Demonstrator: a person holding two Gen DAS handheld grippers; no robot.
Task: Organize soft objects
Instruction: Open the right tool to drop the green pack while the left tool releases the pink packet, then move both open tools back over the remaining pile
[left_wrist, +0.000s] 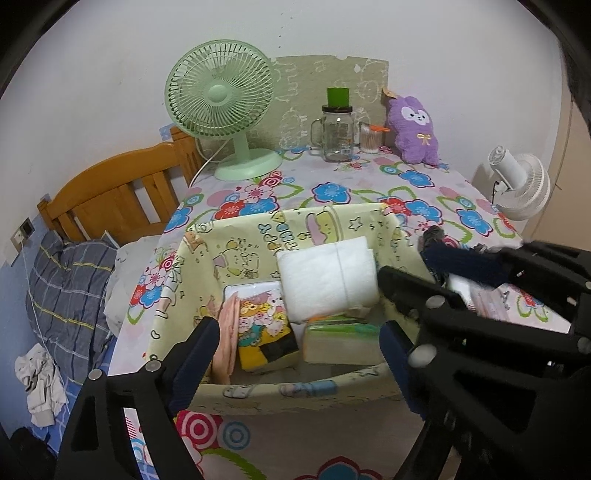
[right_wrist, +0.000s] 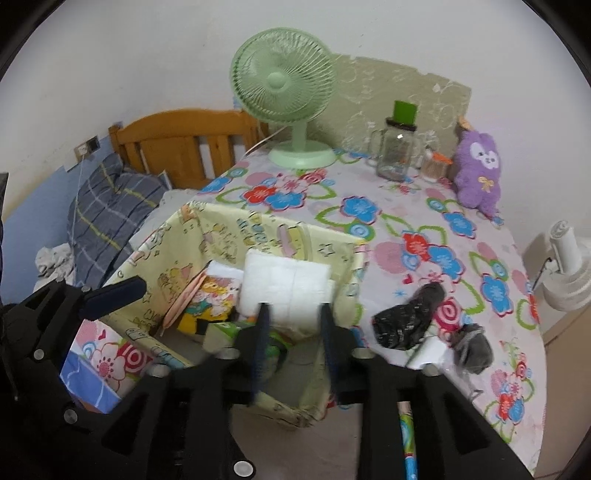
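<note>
We look down on a table covered by a white cloth printed with blue, red and pink flowers (left_wrist: 332, 192). On its near part stands the pale yellow fabric storage box with cartoon prints (left_wrist: 243, 236), its soft walls upright and its top open. Inside it, toward the back, lies a thick white folded towel (left_wrist: 328, 280) with a fluffy surface and a crease down its middle. In front of the towel sit a flat yellow packet printed with cartoon animals (left_wrist: 266, 332) and a green and cream packet (left_wrist: 340, 339); a pink folded cloth (left_wrist: 227, 332) stands on edge against the box's left wall.

Outside the box, on the tablecloth to its right, lie two crumpled dark grey socks (right_wrist: 410, 317), one just beside the other, both limp and bunched.

Our left gripper (left_wrist: 295, 354) hangs over the box's near edge with its black fingers spread wide and nothing between them. Our right gripper (right_wrist: 293, 332) points at the front of the towel; its jaws stand partly apart, and no pad presses on anything.

At the table's far edge stand a mint green desk fan (left_wrist: 221, 103), a clear glass jar with a green lid (left_wrist: 338, 129) and a purple plush rabbit (left_wrist: 415, 129).
</note>
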